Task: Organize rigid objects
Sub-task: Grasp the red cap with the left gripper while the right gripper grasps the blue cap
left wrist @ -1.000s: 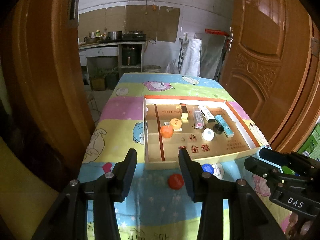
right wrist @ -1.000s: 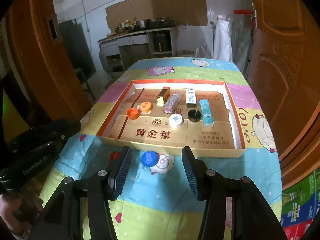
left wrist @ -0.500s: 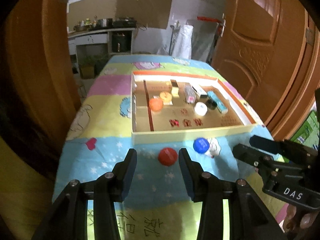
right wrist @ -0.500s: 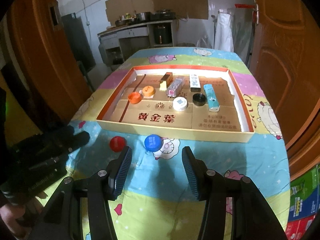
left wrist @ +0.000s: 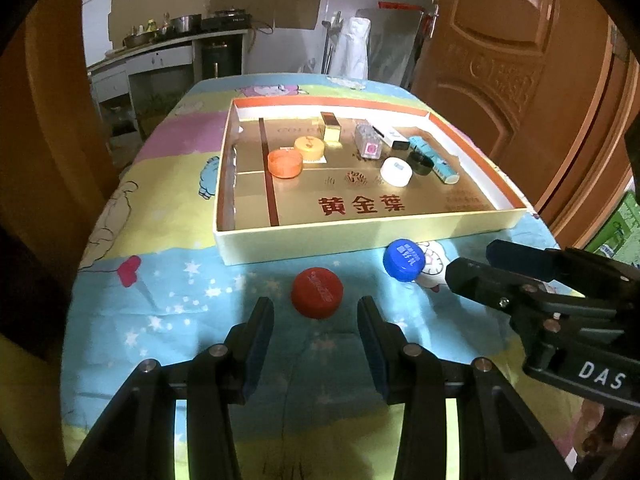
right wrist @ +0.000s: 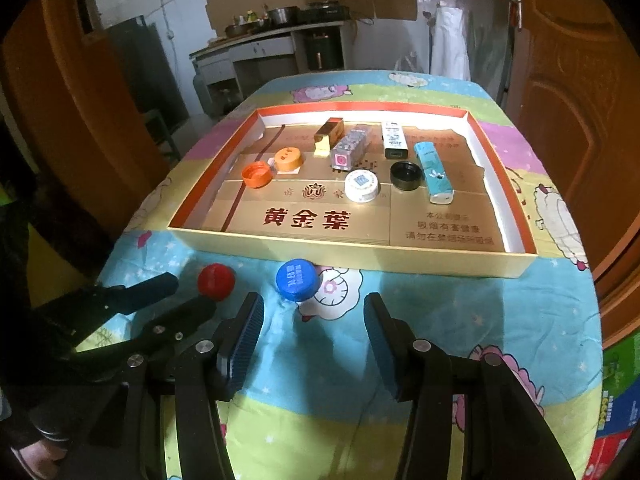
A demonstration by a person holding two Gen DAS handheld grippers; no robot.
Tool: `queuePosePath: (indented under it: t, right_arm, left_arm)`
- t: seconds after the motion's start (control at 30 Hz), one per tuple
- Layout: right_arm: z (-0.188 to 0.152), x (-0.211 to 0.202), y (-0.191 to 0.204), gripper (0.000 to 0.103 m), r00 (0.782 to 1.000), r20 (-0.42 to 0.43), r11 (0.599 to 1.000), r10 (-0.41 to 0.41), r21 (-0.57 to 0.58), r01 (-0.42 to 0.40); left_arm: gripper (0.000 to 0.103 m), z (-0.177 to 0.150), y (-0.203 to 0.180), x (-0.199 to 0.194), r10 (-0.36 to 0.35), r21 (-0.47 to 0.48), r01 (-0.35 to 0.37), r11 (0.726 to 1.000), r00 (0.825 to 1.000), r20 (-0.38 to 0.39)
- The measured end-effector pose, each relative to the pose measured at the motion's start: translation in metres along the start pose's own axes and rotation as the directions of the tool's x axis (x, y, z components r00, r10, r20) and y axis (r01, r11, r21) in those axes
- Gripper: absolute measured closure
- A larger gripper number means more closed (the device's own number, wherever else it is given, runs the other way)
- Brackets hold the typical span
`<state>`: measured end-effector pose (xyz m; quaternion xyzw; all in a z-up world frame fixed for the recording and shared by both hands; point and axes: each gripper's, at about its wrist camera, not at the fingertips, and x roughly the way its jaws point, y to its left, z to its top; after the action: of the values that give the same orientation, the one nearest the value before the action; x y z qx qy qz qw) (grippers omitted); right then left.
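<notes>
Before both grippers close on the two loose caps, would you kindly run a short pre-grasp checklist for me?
1. Left gripper open: ok.
2. Red cap lined up between its fingers: ok, just ahead of the tips.
3. Right gripper open: ok.
4. Blue cap centred for the right gripper: not ok, it sits toward the left finger.
5. Caps apart from each other: ok.
6. Free floor in the box: ok.

Glossy gold cardboard tray (left wrist: 360,236) on printed cloth (left wrist: 160,288); smooth plastic red cap (left wrist: 317,292).
</notes>
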<state>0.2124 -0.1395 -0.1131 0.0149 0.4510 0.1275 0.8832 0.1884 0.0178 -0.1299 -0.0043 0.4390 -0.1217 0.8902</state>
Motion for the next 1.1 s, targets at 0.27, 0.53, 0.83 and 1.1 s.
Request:
queuePosePath:
  t: [0.27, 0.53, 0.83, 1.1]
  right_arm:
    - [0.01, 0.022, 0.001, 0.049, 0.999, -0.026, 1.0, 0.024, -0.004, -0.024]
    - [0.018, 0.047, 0.006, 0.049, 0.998, -0.06, 1.0, 0.022, -0.013, -0.023]
    - [0.02, 0.056, 0.014, 0.071, 0.997, -0.079, 0.999, 0.026, -0.033, -0.029]
    - [0.017, 0.051, 0.01, 0.071, 0.996, -0.083, 0.999, 0.033, -0.003, -0.034]
  left_arm:
    - [0.06, 0.003, -0.001, 0.014, 0.023, 0.022, -0.023, 1.0, 1.0, 0.001]
    - [0.061, 0.005, 0.006, 0.015, -0.003, 0.002, 0.003, 1.0, 1.0, 0.015]
    - [0.072, 0.006, 0.005, 0.015, 0.003, 0.003, -0.003, 1.0, 1.0, 0.014]
    - [0.073, 0.002, 0.016, 0.009, -0.045, -0.041, 0.046, 0.998, 0.999, 0.024]
